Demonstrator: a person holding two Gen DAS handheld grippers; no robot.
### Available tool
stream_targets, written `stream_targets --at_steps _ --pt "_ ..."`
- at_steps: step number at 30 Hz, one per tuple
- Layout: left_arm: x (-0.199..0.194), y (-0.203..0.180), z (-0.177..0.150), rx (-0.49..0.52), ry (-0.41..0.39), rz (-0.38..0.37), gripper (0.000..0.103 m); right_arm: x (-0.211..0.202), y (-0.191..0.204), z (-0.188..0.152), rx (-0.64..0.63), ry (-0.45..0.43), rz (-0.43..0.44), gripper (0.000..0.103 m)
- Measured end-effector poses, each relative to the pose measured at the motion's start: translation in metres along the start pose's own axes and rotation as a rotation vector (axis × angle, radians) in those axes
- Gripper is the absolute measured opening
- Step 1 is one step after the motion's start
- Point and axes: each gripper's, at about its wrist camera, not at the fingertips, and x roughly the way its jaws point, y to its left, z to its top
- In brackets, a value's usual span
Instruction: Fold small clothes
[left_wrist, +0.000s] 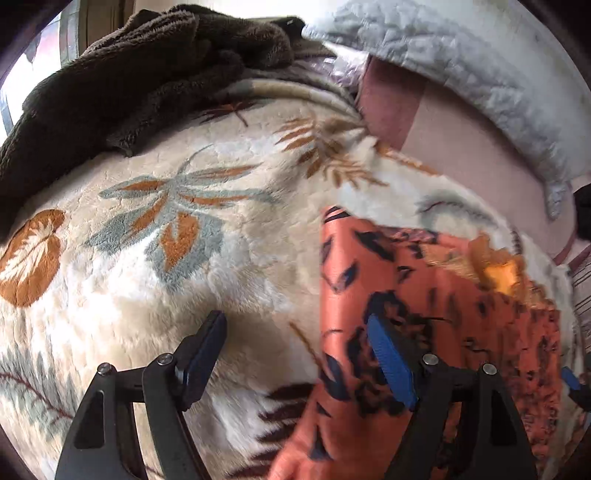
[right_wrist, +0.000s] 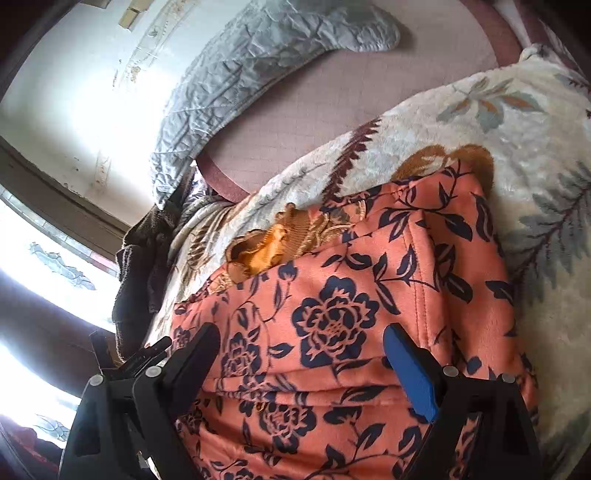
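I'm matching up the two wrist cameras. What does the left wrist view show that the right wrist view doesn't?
Only the left wrist view: the left gripper, open, straddling the garment's left edge, and the broad brown fleece throw heaped on the bed.

Only the right wrist view: the right gripper, open above the cloth, and the wall with its window.

Both: the orange floral garment, the cream leaf-print blanket, the grey quilted pillow and the pink sheet.
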Motion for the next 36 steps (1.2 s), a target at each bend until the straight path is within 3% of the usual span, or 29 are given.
stream_targets --at_steps 2,3,9,14,19,22,27,31,34,36 --pt "0.005 0.002 0.005 0.019 -0.054 0.052 0.079 0.025 -0.029 0.002 0.074 0.061 -0.038 0.090" --pt "0.003 0.002 0.008 0.030 -0.056 0.081 0.079 0.020 -0.035 0.002 0.108 0.018 -0.004 0.089" --pt "-0.047 0.021 -0.006 -0.036 -0.107 0.021 0.079 -0.048 -0.017 -0.019 0.098 -0.085 0.003 0.091" --pt "-0.125 0.038 -0.060 -0.052 -0.191 -0.088 0.079 -0.138 0.003 -0.070 -0.013 -0.156 -0.082 0.091" --pt "-0.182 0.053 -0.140 -0.056 -0.204 -0.164 0.083 -0.213 0.004 -0.148 -0.067 -0.192 -0.154 0.091" --pt "-0.191 0.052 -0.187 -0.009 -0.171 -0.149 0.084 -0.228 -0.016 -0.192 -0.065 -0.132 -0.227 0.092" --pt "-0.195 0.054 -0.248 0.050 -0.093 -0.145 0.083 -0.235 -0.073 -0.240 0.090 -0.038 -0.185 0.091" --pt "-0.196 0.071 -0.272 0.013 -0.056 -0.155 0.083 -0.242 -0.097 -0.247 0.165 -0.018 -0.092 0.091" --pt "-0.193 0.080 -0.278 -0.016 -0.027 -0.146 0.083 -0.231 -0.101 -0.251 0.172 0.050 -0.060 0.091" --pt "-0.191 0.084 -0.279 -0.035 -0.008 -0.162 0.083 -0.221 -0.107 -0.250 0.198 0.098 -0.053 0.084"
